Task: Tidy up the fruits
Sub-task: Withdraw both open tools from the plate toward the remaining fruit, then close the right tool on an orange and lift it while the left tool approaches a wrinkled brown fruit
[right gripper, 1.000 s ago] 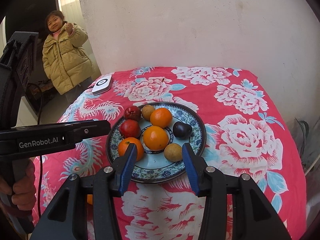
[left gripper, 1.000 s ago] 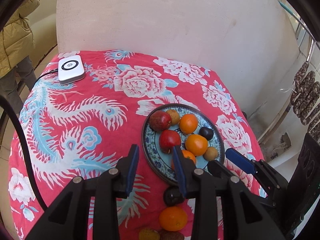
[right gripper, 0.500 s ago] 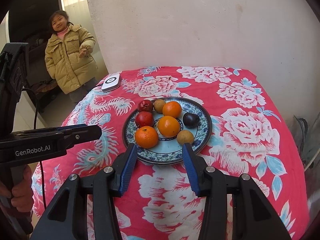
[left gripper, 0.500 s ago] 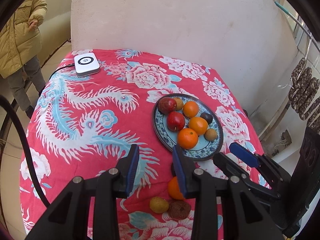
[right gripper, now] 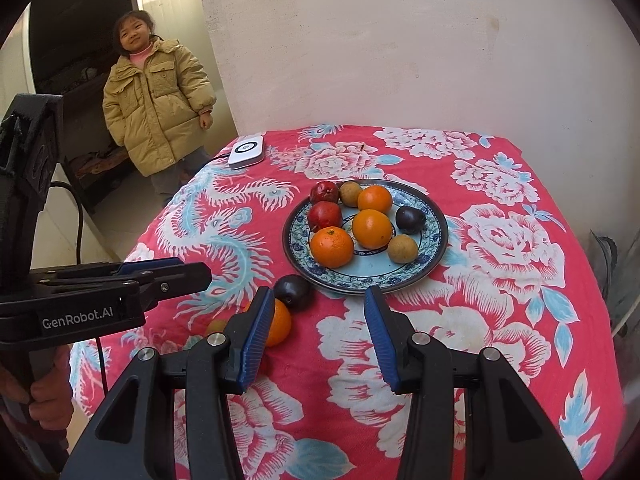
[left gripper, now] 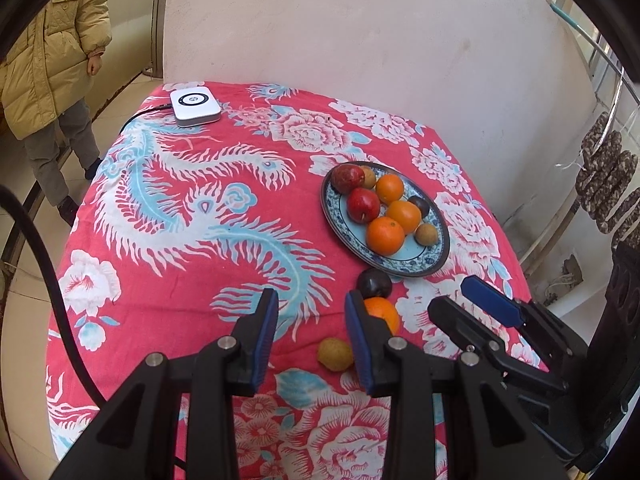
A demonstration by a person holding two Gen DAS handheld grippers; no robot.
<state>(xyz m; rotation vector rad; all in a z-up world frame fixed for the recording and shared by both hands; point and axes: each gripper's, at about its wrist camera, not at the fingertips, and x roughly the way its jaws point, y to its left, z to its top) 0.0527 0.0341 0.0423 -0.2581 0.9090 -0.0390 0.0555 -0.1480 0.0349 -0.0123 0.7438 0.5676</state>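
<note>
A blue patterned plate [left gripper: 438, 254] [right gripper: 434, 258] holds oranges [right gripper: 332, 247], red apples [right gripper: 324, 216], a dark plum and small brown fruits. On the cloth in front of it lie a dark plum [left gripper: 374, 283] [right gripper: 295, 292], an orange [left gripper: 383, 312] [right gripper: 279, 323] and a small yellow-brown fruit [left gripper: 335, 354] [right gripper: 216, 326]. My left gripper [left gripper: 310, 334] is open and empty, just left of the loose fruits. My right gripper [right gripper: 316, 338] is open and empty, above the cloth in front of the plate; it also shows in the left wrist view [left gripper: 464, 300].
A red floral cloth [left gripper: 180, 208] covers the table. A white device [left gripper: 195, 106] [right gripper: 247, 152] with a cable sits at the far left corner. A child in a yellow coat [right gripper: 156, 100] stands beyond the table's left edge. A wall is behind.
Both grippers have drawn back and up from the plate, so more of the table and the loose fruits in front of the plate now show. Both stay open.
</note>
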